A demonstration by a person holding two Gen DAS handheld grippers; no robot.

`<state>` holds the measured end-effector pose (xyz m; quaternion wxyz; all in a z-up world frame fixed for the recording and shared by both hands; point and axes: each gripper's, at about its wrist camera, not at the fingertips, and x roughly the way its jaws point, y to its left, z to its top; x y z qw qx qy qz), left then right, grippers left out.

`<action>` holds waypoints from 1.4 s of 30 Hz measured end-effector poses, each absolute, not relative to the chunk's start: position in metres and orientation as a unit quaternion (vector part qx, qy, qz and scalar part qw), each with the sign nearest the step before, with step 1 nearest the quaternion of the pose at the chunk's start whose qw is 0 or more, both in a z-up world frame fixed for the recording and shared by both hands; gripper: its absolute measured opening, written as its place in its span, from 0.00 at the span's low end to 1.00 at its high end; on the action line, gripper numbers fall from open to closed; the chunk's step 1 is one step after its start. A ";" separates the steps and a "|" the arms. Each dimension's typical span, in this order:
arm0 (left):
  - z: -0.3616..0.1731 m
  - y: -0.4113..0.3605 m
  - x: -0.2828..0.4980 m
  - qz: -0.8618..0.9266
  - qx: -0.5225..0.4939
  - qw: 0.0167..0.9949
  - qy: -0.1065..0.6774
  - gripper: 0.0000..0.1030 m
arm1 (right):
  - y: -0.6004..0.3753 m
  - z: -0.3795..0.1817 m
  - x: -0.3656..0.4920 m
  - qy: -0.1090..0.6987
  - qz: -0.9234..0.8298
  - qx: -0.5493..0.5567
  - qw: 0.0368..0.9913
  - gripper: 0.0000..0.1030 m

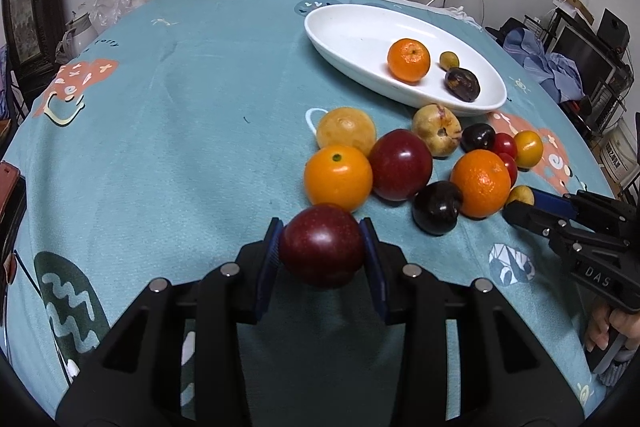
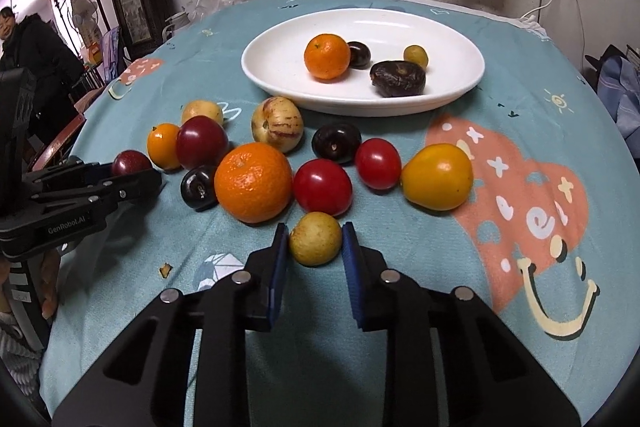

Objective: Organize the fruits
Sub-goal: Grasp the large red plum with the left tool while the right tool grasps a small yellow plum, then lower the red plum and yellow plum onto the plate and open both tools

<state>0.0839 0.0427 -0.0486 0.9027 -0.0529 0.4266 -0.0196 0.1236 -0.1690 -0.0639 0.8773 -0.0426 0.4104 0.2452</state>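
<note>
We see the left gripper (image 1: pixel 322 254) clamped on a dark red plum (image 1: pixel 321 245) above the teal tablecloth (image 1: pixel 180 131), loose fruit (image 1: pixel 400 169) beyond, a white dish (image 1: pixel 360 31) holding an orange (image 1: pixel 409 61), and the right gripper (image 1: pixel 520 205) apparently pinching a small yellow fruit (image 1: pixel 520 195).

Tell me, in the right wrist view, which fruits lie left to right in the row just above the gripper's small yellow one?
Big orange mandarin → larger round red tomato → smaller red tomato → yellow-orange tomato.
</note>
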 end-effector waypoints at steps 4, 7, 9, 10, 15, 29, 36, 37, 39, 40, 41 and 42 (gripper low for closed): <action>-0.049 0.045 0.084 -0.020 -0.060 0.903 0.425 0.38 | -0.177 -0.059 0.123 0.404 0.249 -0.019 0.880 0.26; -0.049 0.045 0.084 -0.020 -0.060 0.903 0.425 0.38 | -0.178 -0.058 0.122 0.404 0.249 -0.016 0.880 0.26; -0.048 0.045 0.084 -0.020 -0.059 0.904 0.423 0.38 | -0.179 -0.055 0.121 0.398 0.250 -0.012 0.883 0.26; -0.048 0.045 0.083 -0.021 -0.058 0.905 0.421 0.38 | -0.181 -0.053 0.121 0.395 0.250 -0.009 0.884 0.26; -0.043 0.047 0.080 -0.019 -0.062 0.910 0.410 0.38 | -0.192 -0.042 0.121 0.379 0.246 0.012 0.892 0.26; 0.020 0.011 0.178 -0.035 -0.037 0.928 0.370 0.39 | -0.189 0.008 0.196 0.361 0.233 0.037 0.902 0.26; 0.006 0.007 0.223 -0.023 -0.068 0.926 0.370 0.64 | -0.189 -0.014 0.235 0.377 0.248 0.114 0.885 0.64; 0.006 0.011 0.222 -0.025 -0.072 0.925 0.372 0.64 | -0.191 -0.011 0.233 0.372 0.250 0.107 0.887 0.64; 0.007 0.016 0.217 -0.023 -0.072 0.926 0.369 0.64 | -0.198 -0.003 0.227 0.363 0.245 0.106 0.893 0.64; 0.009 0.021 0.212 -0.017 -0.074 0.928 0.365 0.64 | -0.204 0.002 0.222 0.359 0.246 0.116 0.893 0.64; 0.010 0.024 0.207 -0.015 -0.075 0.929 0.363 0.66 | -0.207 0.004 0.219 0.358 0.247 0.123 0.892 0.64; 0.012 0.029 0.199 -0.012 -0.079 0.930 0.359 0.67 | -0.212 0.007 0.214 0.358 0.248 0.129 0.891 0.65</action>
